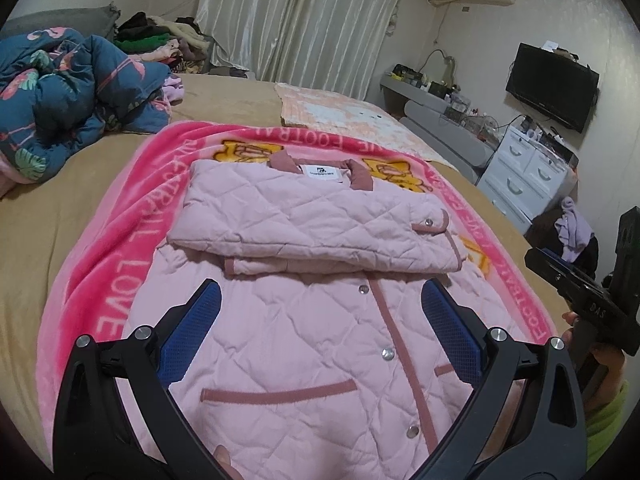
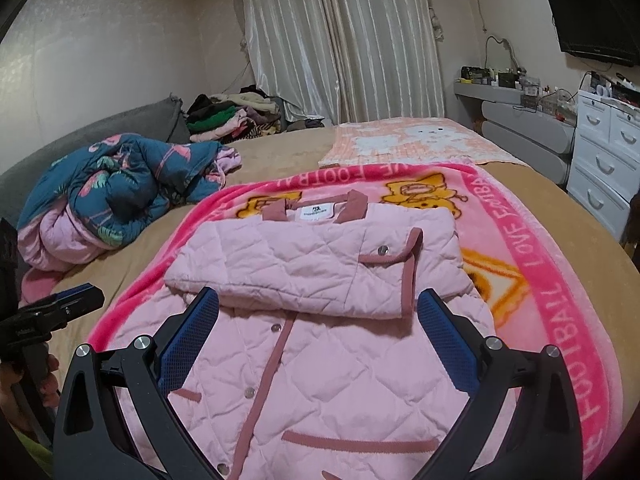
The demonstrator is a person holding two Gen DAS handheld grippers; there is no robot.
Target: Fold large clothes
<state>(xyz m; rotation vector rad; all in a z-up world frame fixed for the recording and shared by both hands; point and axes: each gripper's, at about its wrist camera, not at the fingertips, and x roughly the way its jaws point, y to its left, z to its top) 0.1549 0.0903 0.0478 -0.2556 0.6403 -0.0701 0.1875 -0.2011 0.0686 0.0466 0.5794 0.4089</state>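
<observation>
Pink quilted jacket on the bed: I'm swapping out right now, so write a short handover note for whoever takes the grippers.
Left gripper: open, empty, above the jacket's lower front.
Right gripper: open, empty, same area.
Pink quilted jacket: lies buttoned on the pink football blanket on the bed.
Done: sleeves folded across the chest.
Left: probably fold the hem up toward the collar.

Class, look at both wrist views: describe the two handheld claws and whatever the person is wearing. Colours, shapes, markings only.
Each claw, left claw and right claw, has a black angular frame with silver round bolts and two fingers faced with blue mesh-textured pads. Seen from the side, the right claw's body bears small lettering. A lime-green sleeve shows.
</observation>
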